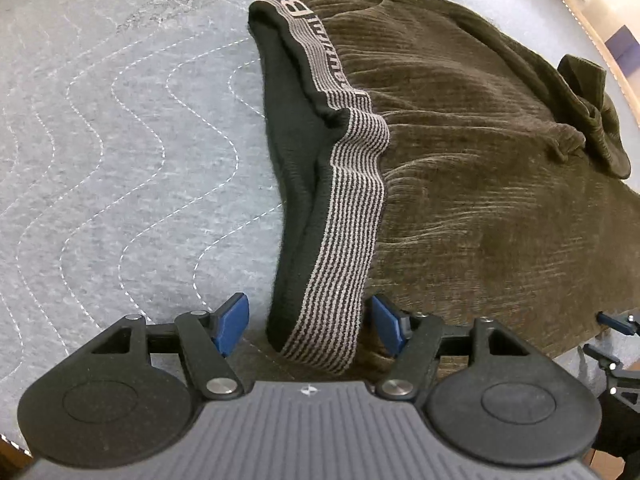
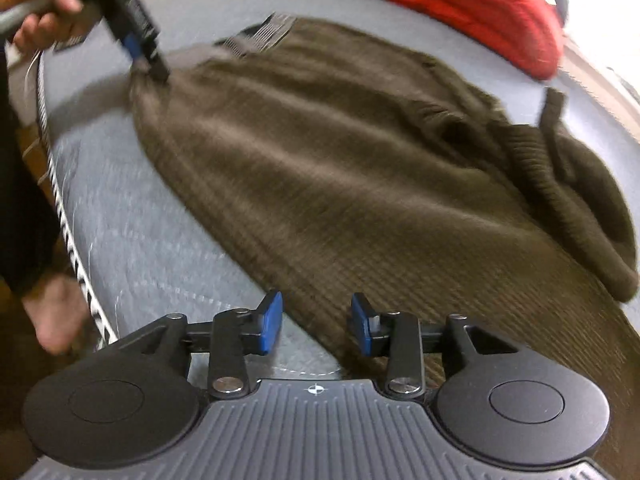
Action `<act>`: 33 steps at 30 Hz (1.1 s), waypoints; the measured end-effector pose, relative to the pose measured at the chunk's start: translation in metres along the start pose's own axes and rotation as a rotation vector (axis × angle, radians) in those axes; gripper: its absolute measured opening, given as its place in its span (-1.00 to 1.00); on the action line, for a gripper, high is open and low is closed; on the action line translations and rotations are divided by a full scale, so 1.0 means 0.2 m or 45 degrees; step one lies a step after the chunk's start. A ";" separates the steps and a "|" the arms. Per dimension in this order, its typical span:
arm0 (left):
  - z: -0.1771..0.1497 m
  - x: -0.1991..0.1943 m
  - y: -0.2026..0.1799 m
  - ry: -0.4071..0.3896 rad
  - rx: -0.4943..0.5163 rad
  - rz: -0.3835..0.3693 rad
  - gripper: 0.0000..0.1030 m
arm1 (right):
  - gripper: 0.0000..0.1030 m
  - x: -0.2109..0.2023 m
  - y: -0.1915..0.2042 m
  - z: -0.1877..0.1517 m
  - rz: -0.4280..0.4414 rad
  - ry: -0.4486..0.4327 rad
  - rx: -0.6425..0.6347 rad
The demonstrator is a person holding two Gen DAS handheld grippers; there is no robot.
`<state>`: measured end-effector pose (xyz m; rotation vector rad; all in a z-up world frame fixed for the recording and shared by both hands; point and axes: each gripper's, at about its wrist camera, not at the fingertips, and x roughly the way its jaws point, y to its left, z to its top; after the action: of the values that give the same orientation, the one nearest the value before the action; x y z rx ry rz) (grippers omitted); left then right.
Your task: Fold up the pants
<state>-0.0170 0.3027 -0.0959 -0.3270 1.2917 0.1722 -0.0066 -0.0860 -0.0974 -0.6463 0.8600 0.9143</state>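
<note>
Between the spread pads of the left gripper [image 1: 308,326] lies the striped waistband [image 1: 348,208] of the brown corduroy pants [image 1: 480,168], unpinched, probably to grasp this corner for folding; the right gripper [image 2: 316,322] hovers open over the pants' edge.

Brown ribbed pants [image 1: 480,168], black-and-tan striped waistband [image 1: 344,216], grey quilted mat [image 1: 120,140]

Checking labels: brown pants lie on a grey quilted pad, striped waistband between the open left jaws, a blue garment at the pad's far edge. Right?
Not quite: the garment at the far edge of the pad is red, per the right wrist view. The pants and waistband are as stated.
</note>
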 end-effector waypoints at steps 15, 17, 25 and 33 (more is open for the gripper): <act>0.00 -0.05 -0.11 -0.074 0.188 0.054 -0.39 | -0.85 0.04 0.06 0.06 0.003 -0.005 -0.256; -0.01 -0.13 -0.09 -0.132 0.180 0.034 -0.41 | -0.87 0.00 0.06 0.08 0.013 -0.035 -0.256; -0.13 -0.27 -0.02 -0.121 0.177 0.029 -0.40 | -0.87 -0.20 0.07 0.08 0.111 -0.121 -0.256; -0.08 -0.30 -0.23 -0.266 0.348 0.274 -0.01 | -0.78 -0.27 -0.04 0.11 0.130 -0.136 -0.053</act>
<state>-0.0329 0.2573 -0.0350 0.0640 1.1238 0.2037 -0.0101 -0.0950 -0.0389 -0.5885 0.7855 1.0517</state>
